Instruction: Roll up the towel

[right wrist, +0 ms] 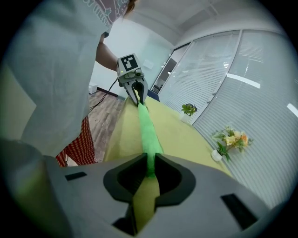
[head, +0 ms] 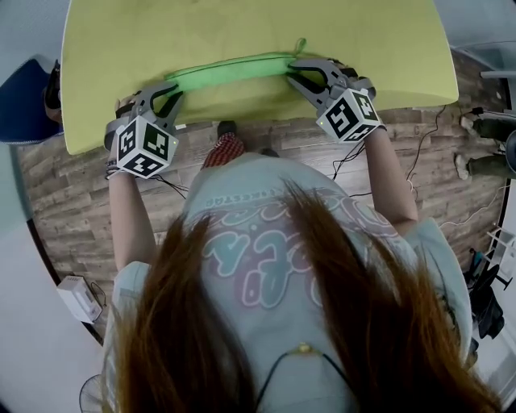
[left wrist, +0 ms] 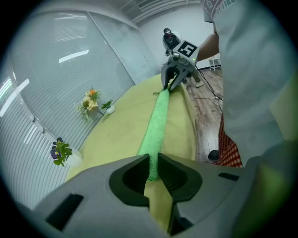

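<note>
Pinching the left end of the towel (head: 234,66), the left gripper (left wrist: 152,160) has its jaws nearly together, the tips pressed on the green cloth. The towel lies as a long, narrow band on the table (head: 242,24), parallel to the near edge and close to it, stretched straight between the two tools. At its right end the right gripper (right wrist: 150,160) clamps it the same way, jaws narrow and the cloth squeezed between the tips. Both grippers tilt down toward the tabletop. Beyond the table, by the blinds, stand a vase of flowers (left wrist: 91,101) and a small plant (left wrist: 60,151).
</note>
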Available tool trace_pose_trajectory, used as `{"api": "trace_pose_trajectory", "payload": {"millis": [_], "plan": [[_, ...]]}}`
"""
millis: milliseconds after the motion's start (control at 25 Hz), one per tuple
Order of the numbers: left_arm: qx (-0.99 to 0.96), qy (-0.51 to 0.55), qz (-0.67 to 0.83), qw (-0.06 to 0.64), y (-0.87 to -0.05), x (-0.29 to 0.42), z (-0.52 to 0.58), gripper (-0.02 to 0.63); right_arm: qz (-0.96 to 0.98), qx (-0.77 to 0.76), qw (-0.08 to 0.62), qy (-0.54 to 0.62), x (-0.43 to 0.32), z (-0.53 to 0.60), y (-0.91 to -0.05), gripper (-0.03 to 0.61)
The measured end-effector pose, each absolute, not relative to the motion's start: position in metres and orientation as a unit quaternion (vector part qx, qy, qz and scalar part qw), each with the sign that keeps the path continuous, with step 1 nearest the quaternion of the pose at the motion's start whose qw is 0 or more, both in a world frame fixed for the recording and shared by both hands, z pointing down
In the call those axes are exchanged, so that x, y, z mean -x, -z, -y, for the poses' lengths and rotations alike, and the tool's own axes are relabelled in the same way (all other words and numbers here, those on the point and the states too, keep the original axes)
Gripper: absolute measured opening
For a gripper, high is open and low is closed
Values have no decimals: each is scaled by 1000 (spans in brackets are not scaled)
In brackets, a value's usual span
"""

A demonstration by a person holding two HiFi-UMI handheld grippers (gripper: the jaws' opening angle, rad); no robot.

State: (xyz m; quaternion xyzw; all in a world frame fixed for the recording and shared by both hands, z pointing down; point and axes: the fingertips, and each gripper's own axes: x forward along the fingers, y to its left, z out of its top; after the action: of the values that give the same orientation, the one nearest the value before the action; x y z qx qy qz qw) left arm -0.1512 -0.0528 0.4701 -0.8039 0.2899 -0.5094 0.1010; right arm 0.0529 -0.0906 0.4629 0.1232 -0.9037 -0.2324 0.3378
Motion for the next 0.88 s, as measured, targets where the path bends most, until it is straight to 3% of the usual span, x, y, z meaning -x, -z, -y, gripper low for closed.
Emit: {"api": "trace_pose_trajectory", "payload": {"millis": [400,880], "plan": [[812,498,-298,70,-464,146,24,58,915,-100,327,215,-61,63,-454,52],[831,490,-264,20,-460,155,49,59,952,-119,272,73,-59,97,-445,64]]}}
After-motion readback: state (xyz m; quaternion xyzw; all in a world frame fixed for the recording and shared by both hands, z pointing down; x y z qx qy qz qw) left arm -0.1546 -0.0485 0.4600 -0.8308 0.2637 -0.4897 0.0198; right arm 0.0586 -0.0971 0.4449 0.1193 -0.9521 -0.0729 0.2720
